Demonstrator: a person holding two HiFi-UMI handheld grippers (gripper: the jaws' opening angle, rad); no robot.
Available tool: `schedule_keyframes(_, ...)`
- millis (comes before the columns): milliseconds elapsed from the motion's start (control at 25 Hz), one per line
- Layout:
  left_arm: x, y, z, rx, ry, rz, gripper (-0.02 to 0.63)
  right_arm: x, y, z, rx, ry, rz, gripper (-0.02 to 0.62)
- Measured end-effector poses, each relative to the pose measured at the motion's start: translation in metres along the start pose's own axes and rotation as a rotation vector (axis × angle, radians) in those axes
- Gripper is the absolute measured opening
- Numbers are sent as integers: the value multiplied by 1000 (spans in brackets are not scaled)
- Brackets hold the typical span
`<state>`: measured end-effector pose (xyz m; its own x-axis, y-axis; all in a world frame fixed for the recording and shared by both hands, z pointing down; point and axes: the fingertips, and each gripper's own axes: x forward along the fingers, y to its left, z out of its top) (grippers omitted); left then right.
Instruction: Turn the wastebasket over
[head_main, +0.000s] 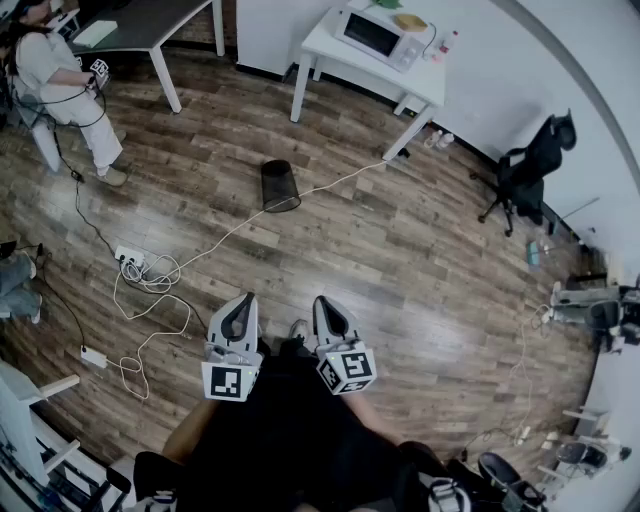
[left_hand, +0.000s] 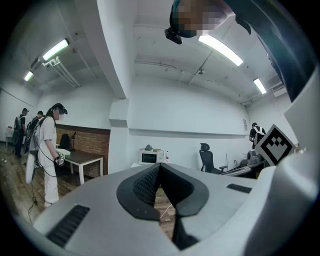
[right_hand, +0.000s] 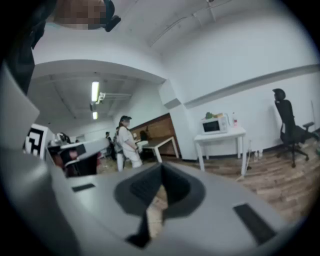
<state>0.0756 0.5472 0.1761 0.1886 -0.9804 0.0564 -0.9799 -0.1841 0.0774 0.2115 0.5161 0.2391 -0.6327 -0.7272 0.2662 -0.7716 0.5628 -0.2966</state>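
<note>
Step in hand looks like the approach. Close the gap first, open one tool before it reaches the rim, grip the rim wall squarely, and keep clear of the white cable (head_main: 330, 185) when tipping. Left tool (head_main: 240, 306) and right tool (head_main: 329, 305) are both clenched with nothing in them, side by side. The wastebasket (head_main: 281, 187) sits on the wood floor (head_main: 420, 260) well ahead of both tools, roughly in line between them, with the cable just beside it.
</note>
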Motion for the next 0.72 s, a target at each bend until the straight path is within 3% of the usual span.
schedule_keyframes(720,-6,23,0,-23,-15,-31,35,15,23,2,14,-20,-12,34)
